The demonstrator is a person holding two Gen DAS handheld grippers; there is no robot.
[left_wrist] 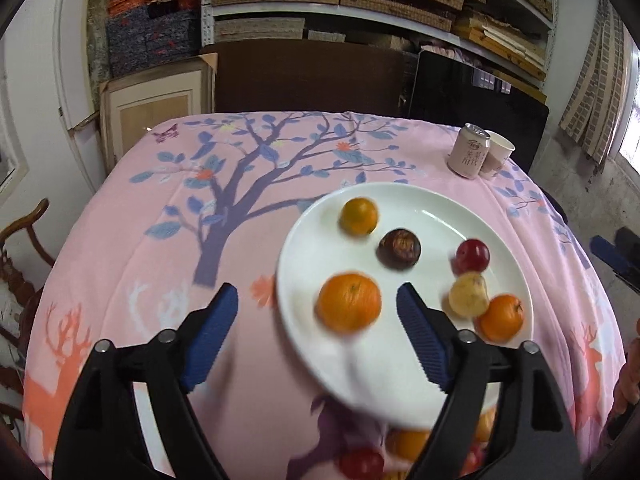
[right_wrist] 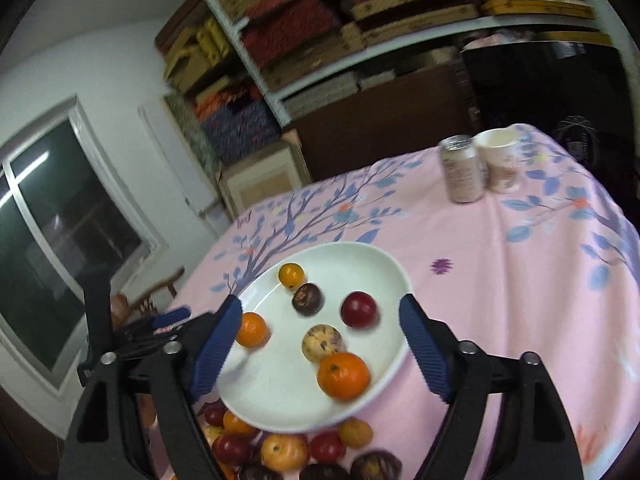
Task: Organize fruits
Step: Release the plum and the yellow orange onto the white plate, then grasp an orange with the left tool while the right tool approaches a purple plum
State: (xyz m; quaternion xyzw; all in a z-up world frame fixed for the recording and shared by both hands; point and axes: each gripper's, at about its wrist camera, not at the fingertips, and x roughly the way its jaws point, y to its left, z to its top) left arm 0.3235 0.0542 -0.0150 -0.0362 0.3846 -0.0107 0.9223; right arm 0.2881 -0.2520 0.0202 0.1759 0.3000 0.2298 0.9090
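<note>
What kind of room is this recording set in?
Probably a home storeroom doubling as a dining spot: shelves stacked with mats, a table under a pink cloth, a plate of fruit.

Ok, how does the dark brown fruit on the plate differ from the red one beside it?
The dark brown fruit is dull, mottled and nearly black; the red fruit is glossy and evenly colored. The brown one lies nearer the plate's center, the red nearer its right rim. Both are round, similar in size, and untouched.
</note>
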